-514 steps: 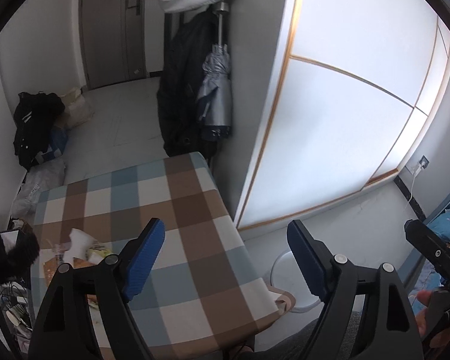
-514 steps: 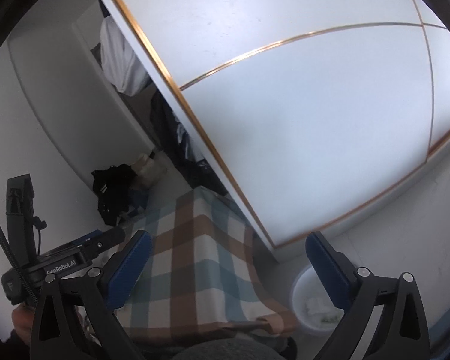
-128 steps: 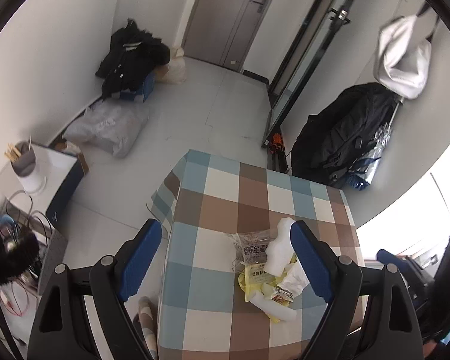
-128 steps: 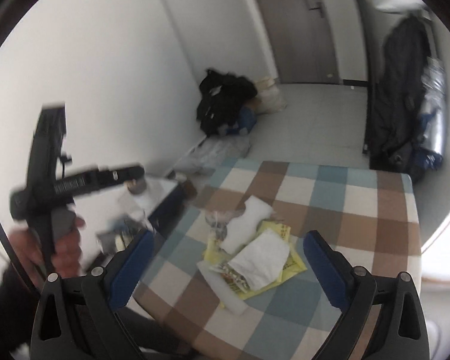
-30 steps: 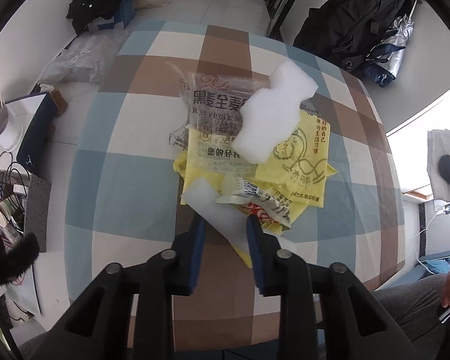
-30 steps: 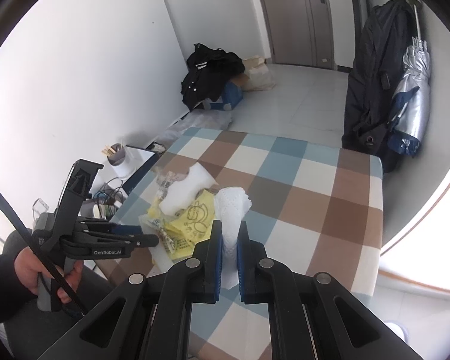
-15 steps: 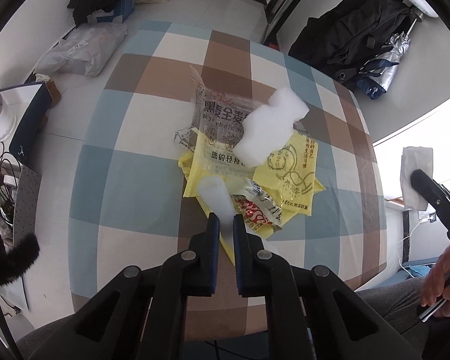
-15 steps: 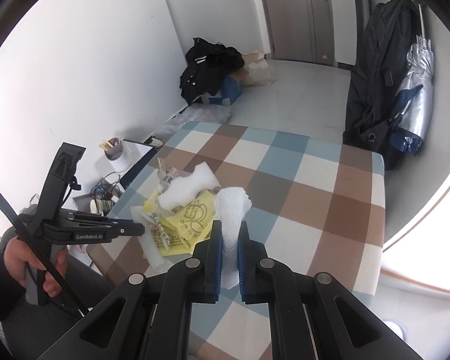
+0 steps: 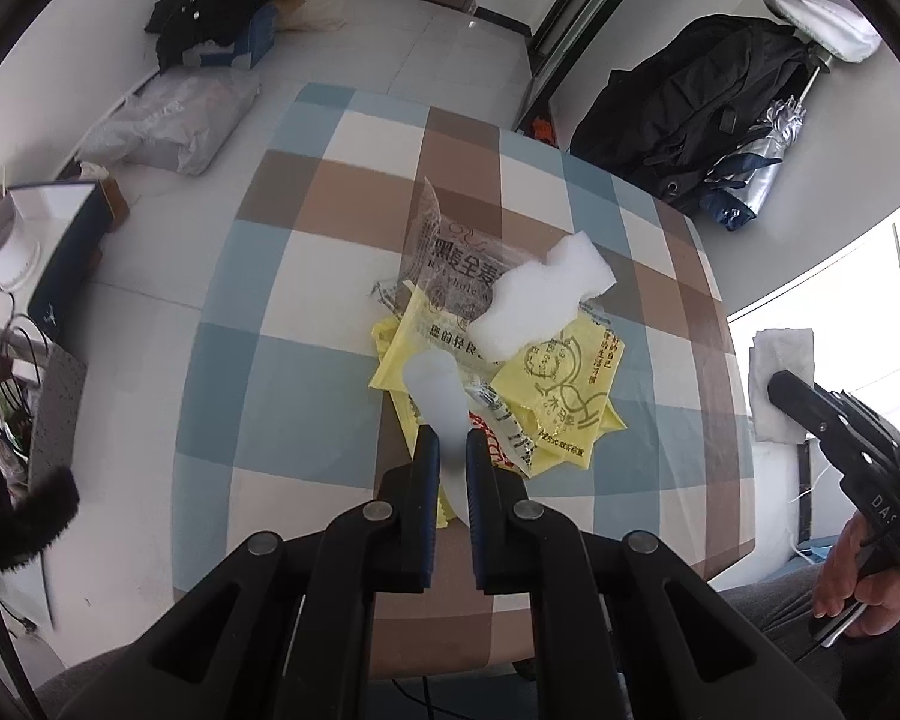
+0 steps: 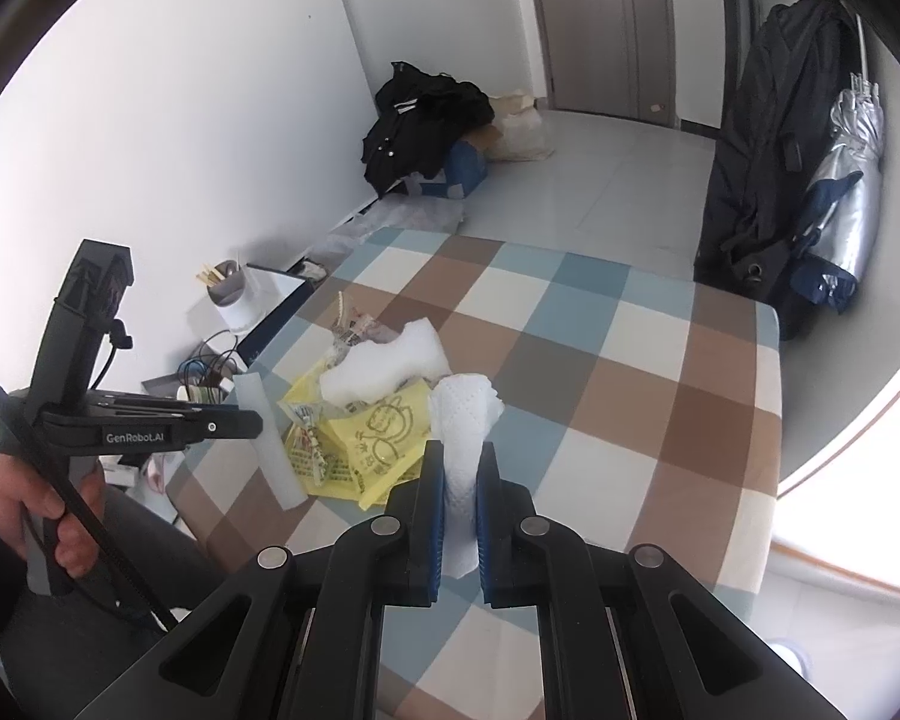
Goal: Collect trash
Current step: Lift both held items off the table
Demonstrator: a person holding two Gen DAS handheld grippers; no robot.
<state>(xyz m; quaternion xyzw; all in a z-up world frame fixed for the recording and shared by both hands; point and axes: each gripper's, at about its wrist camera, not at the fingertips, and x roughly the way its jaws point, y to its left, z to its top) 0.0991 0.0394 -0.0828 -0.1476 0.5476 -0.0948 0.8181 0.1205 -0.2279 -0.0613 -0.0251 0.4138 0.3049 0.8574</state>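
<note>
Both hands loaded, trash pile half cleared.

My left gripper (image 9: 447,450) is clamped on a white foam strip (image 9: 435,396), lifted off the pile so it comes away clean; my right gripper (image 10: 461,468) pinches a paper towel (image 10: 463,414) upright, held above the checked table (image 9: 306,300). Yellow wrappers (image 9: 558,384), a clear bread bag (image 9: 456,258) and a white foam block (image 9: 540,306) lie heaped mid-table. No bin shows; off the table's left side, a white cup (image 10: 231,294) holds sticks.
</note>
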